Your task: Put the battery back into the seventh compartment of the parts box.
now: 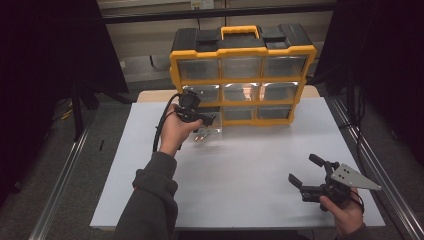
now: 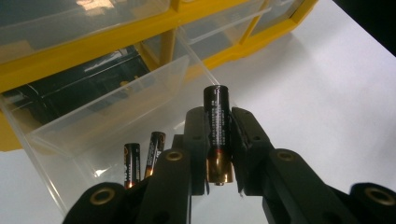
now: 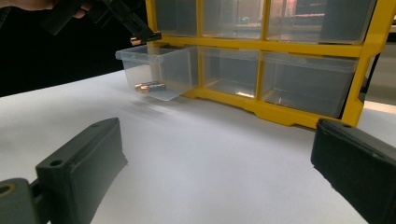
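Note:
A black and copper battery [image 2: 215, 100] stands between the jaws of my left gripper [image 2: 219, 122], which is shut on it. The gripper [image 1: 209, 120] hovers over a clear drawer [image 2: 107, 107] pulled out of the bottom left slot of a yellow and black organizer [image 1: 242, 75]. Two more batteries [image 2: 132, 164] lie side by side on the drawer's floor, and they show through its wall in the right gripper view [image 3: 149, 87]. My right gripper [image 1: 301, 169] rests near the table's front right, jaws wide open with nothing between them [image 3: 215, 163].
The organizer stands at the far edge of the white tabletop [image 1: 240, 170], with several clear drawers, the others pushed in. Metal rails [image 1: 370, 165] run along both sides of the table. Dark curtains stand left and right.

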`<action>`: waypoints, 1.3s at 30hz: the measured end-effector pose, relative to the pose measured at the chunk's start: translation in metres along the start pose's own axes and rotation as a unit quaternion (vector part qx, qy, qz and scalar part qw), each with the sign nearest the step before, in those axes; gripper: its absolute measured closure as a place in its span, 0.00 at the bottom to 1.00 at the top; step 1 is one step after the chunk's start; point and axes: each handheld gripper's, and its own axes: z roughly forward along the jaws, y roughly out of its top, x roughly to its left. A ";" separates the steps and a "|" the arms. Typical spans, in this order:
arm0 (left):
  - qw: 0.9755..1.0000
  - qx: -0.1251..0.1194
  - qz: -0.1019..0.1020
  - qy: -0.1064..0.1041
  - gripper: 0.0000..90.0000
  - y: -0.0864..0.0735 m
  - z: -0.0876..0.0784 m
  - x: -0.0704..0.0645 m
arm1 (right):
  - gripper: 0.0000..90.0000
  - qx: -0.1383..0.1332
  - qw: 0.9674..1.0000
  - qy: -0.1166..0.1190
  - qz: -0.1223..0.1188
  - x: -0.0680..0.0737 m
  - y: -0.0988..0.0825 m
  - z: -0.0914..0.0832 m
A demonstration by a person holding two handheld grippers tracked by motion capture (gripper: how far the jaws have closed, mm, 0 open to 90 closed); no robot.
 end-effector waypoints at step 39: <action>0.999 0.004 0.003 0.032 0.86 0.002 0.028 0.000 | 0.02 -0.003 1.000 0.005 -0.002 -0.001 0.000 -0.001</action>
